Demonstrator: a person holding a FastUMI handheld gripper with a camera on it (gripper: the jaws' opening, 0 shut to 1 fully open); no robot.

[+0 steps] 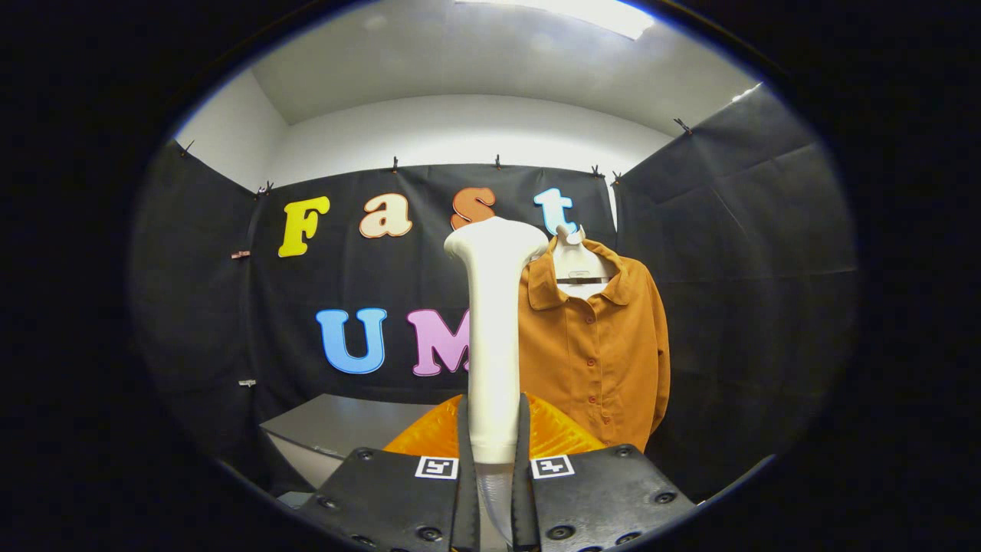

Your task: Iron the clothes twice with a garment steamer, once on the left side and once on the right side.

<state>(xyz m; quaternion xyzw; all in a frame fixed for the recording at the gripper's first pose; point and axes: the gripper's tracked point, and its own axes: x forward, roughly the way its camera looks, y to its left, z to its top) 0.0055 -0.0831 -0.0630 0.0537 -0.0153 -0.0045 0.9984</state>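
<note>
Holding the garment steamer [493, 330] upright between the fingers, you have the gripper [494, 491] closed down to a narrow gap, both fingers pressing on the lower part of its handle while its flared head stands above them. Far to the left, a grey table [337, 425] sits low against the booth's black wall [207, 307]. In the middle, the steamer's pale column rises straight ahead of the fingers, with a rounded orange object [429, 438] just behind its base; what that object is cannot be told. To the right and farther back, the brown shirt [594, 345] hangs buttoned on a white hanger [575, 261] against the wall, its collar level with the steamer's head and its left edge hidden behind the column.

The shirt appears untouched, so both passes, left and right, look still to be done. The risks from here, as a judgement: the grip sits low on a tall tool, so a quick swing could let the head tip or twist between the fingers. Pressing too firmly could push the loosely hung shirt aside or off its hanger. With the column blocking the shirt's near edge, you could also misjudge where the left pass begins.
</note>
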